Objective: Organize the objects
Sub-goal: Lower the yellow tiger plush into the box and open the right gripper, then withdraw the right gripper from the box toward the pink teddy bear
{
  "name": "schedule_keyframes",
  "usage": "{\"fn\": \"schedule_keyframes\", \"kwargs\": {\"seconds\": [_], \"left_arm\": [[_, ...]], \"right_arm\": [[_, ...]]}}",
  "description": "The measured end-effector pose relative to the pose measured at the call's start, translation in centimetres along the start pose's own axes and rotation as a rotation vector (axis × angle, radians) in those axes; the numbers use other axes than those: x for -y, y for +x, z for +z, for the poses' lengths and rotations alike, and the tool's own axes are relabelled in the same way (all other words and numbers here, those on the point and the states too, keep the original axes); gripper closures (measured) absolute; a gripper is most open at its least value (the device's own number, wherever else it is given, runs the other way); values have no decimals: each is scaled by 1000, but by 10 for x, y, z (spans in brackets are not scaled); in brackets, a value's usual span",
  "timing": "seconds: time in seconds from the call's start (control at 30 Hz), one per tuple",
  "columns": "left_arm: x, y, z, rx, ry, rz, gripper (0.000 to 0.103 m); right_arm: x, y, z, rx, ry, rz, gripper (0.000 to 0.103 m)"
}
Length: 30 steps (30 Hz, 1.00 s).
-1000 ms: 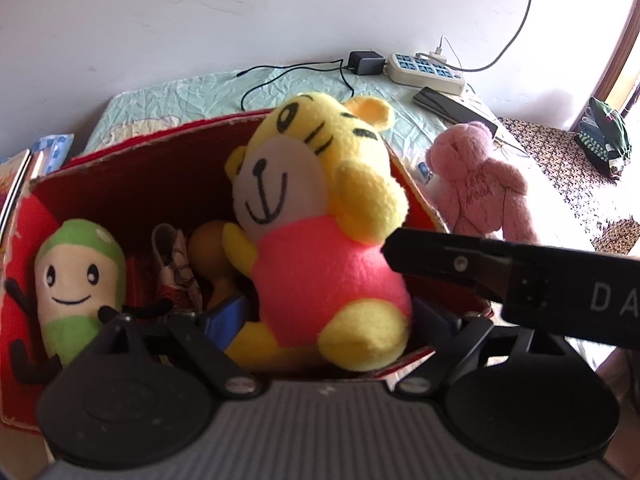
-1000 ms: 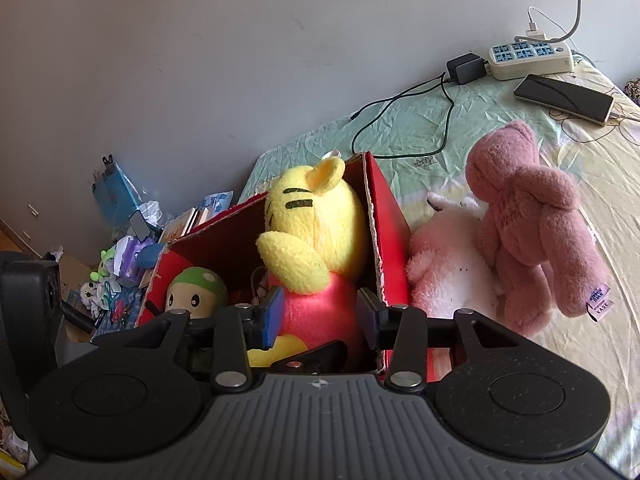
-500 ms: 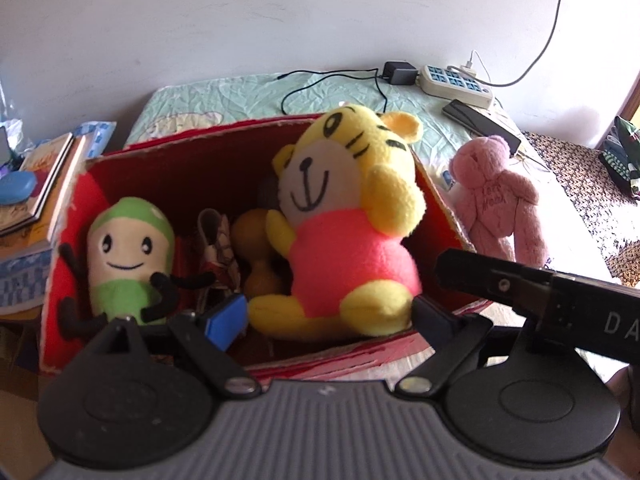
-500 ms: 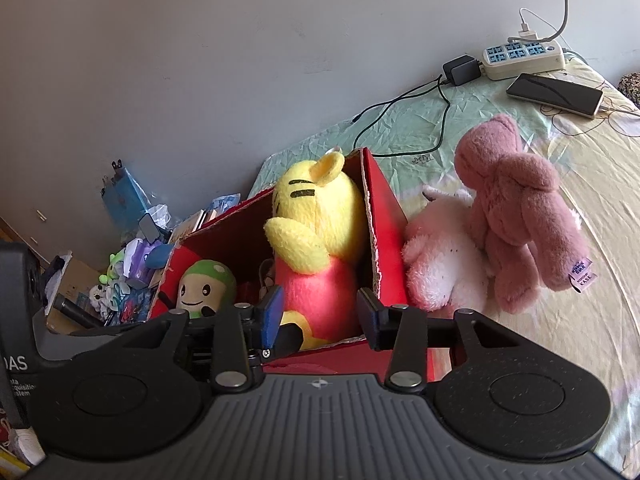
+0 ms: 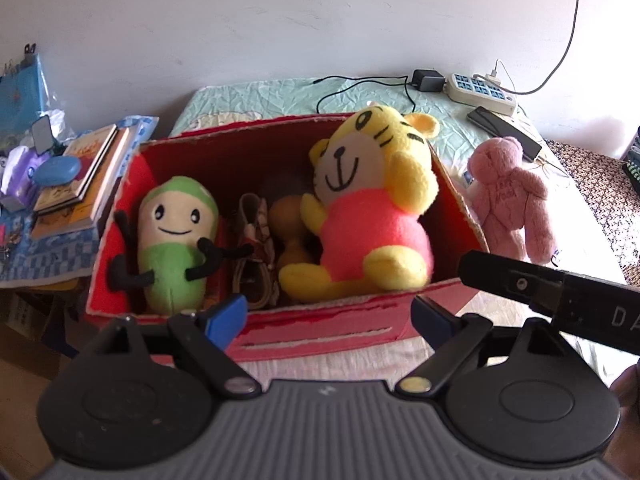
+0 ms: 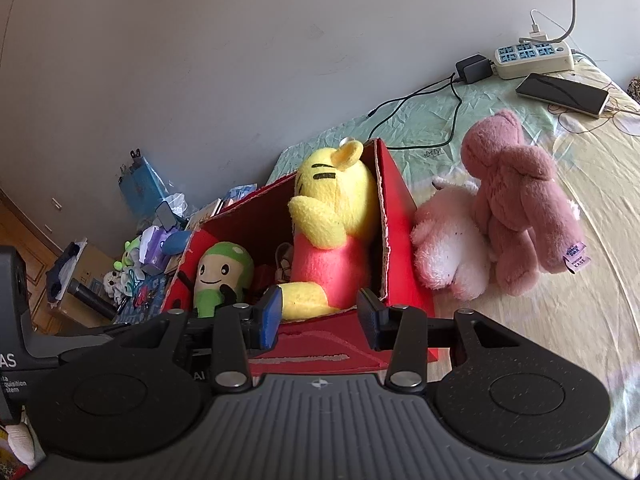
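A red cardboard box (image 5: pixel 320 320) (image 6: pixel 396 200) stands on the bed. Inside it a yellow tiger plush in a pink shirt (image 5: pixel 372 208) (image 6: pixel 332 220) leans against the right wall. A green smiling plush (image 5: pixel 176 236) (image 6: pixel 222 272) sits at the left, with small toys between them. My left gripper (image 5: pixel 328 316) hangs open in front of the box's near wall, holding nothing. My right gripper (image 6: pixel 320 318) is narrowly open and empty at the box's near corner. A pink teddy bear (image 5: pixel 512 200) (image 6: pixel 520 200) and a pale pink fluffy plush (image 6: pixel 452 248) lie on the bed right of the box.
A power strip (image 6: pixel 534 56), a charger with black cables (image 6: pixel 472 70) and a phone (image 6: pixel 562 94) lie at the head of the bed by the wall. Stacked books (image 5: pixel 84 176) and clutter fill a low surface left of the box.
My left gripper has drawn back and upward from the box, so the whole box now shows; the tiger plush stays inside. My right gripper has backed off slightly. Both jaws keep their width.
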<state>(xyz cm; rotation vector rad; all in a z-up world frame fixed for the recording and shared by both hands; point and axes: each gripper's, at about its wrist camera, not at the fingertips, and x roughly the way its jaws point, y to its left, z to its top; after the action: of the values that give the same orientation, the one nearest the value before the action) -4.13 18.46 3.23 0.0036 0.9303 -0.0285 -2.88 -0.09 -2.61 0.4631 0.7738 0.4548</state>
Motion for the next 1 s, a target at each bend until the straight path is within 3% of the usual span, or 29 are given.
{"fn": "schedule_keyframes", "kwargs": {"seconds": [0.43,1.0], "left_arm": [[37,3,-25,-60,16,38,11],[103,24,-36,-130,69,22,11]], "right_arm": [[17,-8,-12,-75,-10,30,57],[77,-28,-14,-130,35,12,54]]}}
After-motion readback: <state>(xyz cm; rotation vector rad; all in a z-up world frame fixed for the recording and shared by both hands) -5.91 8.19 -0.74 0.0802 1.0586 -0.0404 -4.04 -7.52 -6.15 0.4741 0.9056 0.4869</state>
